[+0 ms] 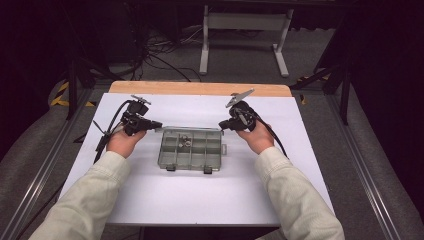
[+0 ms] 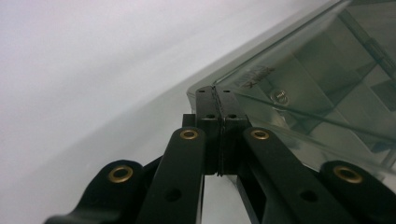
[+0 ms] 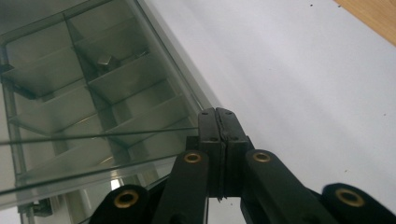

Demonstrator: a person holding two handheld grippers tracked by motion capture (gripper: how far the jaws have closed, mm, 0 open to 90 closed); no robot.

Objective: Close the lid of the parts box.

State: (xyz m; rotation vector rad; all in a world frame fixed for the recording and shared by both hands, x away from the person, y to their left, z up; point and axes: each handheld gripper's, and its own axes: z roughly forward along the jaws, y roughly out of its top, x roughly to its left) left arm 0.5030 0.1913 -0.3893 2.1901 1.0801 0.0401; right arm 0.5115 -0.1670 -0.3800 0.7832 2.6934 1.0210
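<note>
Nearest us, our two hands each carry one pair of tongs, both pressed fully closed and holding nothing. The left tongs (image 1: 159, 125) and right tongs (image 1: 221, 126) flank one clear compartment box (image 1: 190, 150) at mid-table (image 1: 150, 200), tips at its far corners. We judge we're handling its lid; next needs steady, matched motion. Few small metal parts (image 1: 184, 141) lie inside.

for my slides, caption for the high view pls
Two shut grippers, left gripper and right gripper, flank a clear compartment box on a white table.

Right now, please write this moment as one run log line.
left gripper: shut, empty | right gripper: shut, empty | box: between them, on table
</note>
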